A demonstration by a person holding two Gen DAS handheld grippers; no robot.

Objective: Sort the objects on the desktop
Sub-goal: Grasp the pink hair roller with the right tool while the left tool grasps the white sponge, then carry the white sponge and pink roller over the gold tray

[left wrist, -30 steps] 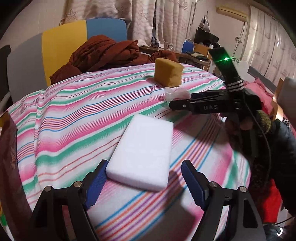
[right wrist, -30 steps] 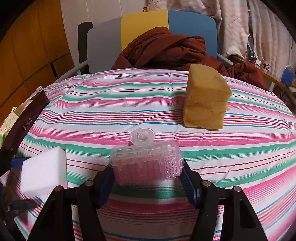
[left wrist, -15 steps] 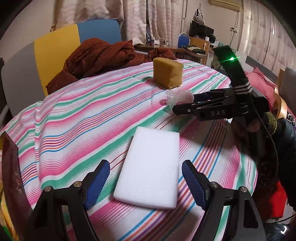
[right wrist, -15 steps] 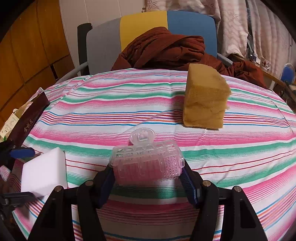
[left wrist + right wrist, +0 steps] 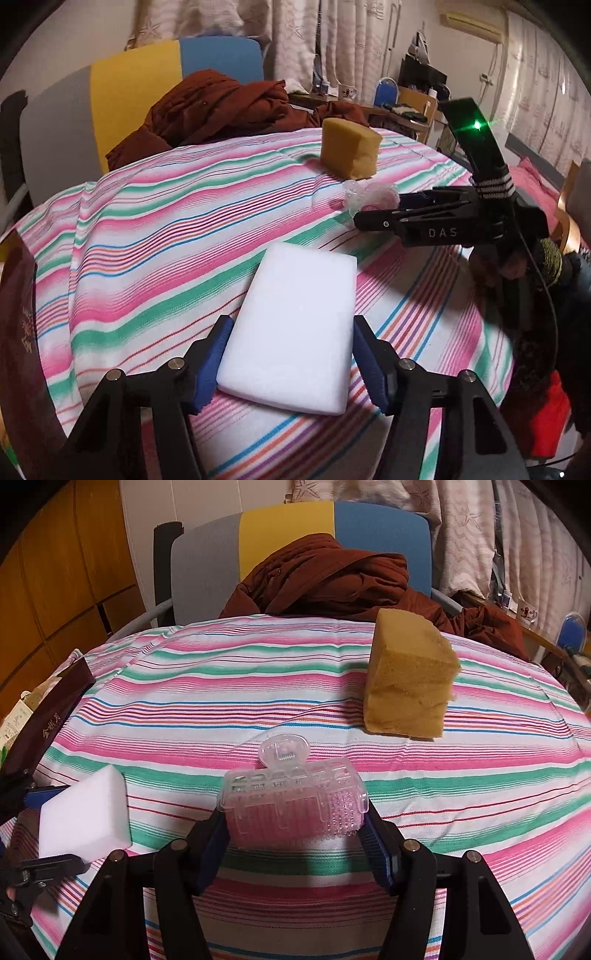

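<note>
My left tongs (image 5: 290, 363) sit low over the striped cloth (image 5: 155, 251) of the bench, their blue pads pressed against both long edges of the white foam block (image 5: 295, 332), which lies flat near the bench's front edge. My right tongs (image 5: 295, 840) are closed on the clear pink hair roller clip (image 5: 293, 801), held just above the cloth. The yellow sponge (image 5: 408, 675) stands farther back on the bench, well apart from both.

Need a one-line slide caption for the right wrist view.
Right gripper clamps a pink hair roller above the striped tablecloth, yellow sponge beyond.
</note>
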